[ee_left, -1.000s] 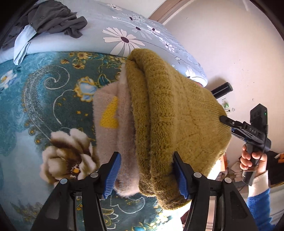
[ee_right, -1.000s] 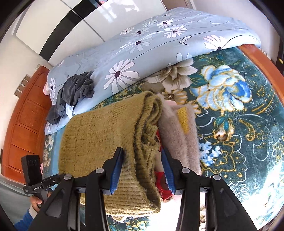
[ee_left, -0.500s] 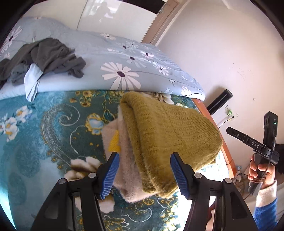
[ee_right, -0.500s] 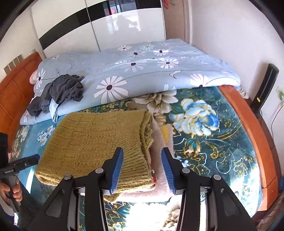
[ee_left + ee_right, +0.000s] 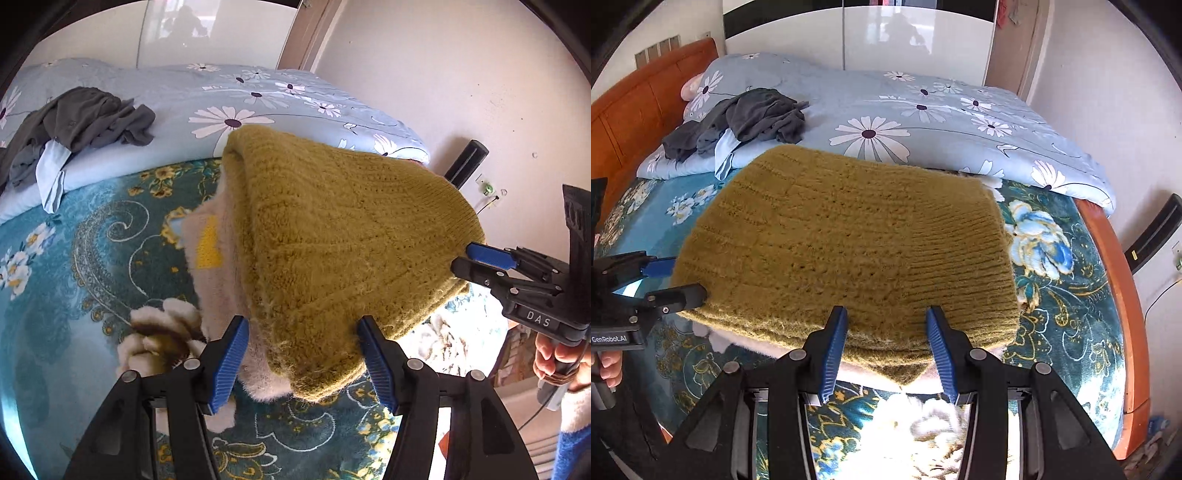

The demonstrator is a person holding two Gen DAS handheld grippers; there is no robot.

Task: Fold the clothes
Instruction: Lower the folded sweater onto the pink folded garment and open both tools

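Note:
A folded mustard knit sweater (image 5: pixel 332 236) lies on top of a folded pale fluffy garment (image 5: pixel 218 266) on the teal floral bedspread (image 5: pixel 92 266). My left gripper (image 5: pixel 301 363) is open, its blue pads on either side of the pile's near corner. My right gripper (image 5: pixel 886 350) is open too, its pads flanking the sweater (image 5: pixel 849 243) at its near edge. In the left wrist view the right gripper (image 5: pixel 480 262) has its fingertips at the sweater's far corner. In the right wrist view the left gripper (image 5: pixel 665 280) is at the sweater's left edge.
A crumpled dark grey garment (image 5: pixel 746 118) lies on the rolled light blue daisy duvet (image 5: pixel 923 122) at the back of the bed. An orange wooden headboard (image 5: pixel 628 122) and bed frame (image 5: pixel 1123 295) border the bed. A white wall (image 5: pixel 461 92) stands at right.
Both grippers have come back close to the folded pile after pulling away half a second ago. Their jaws stay open around the sweater's edges.

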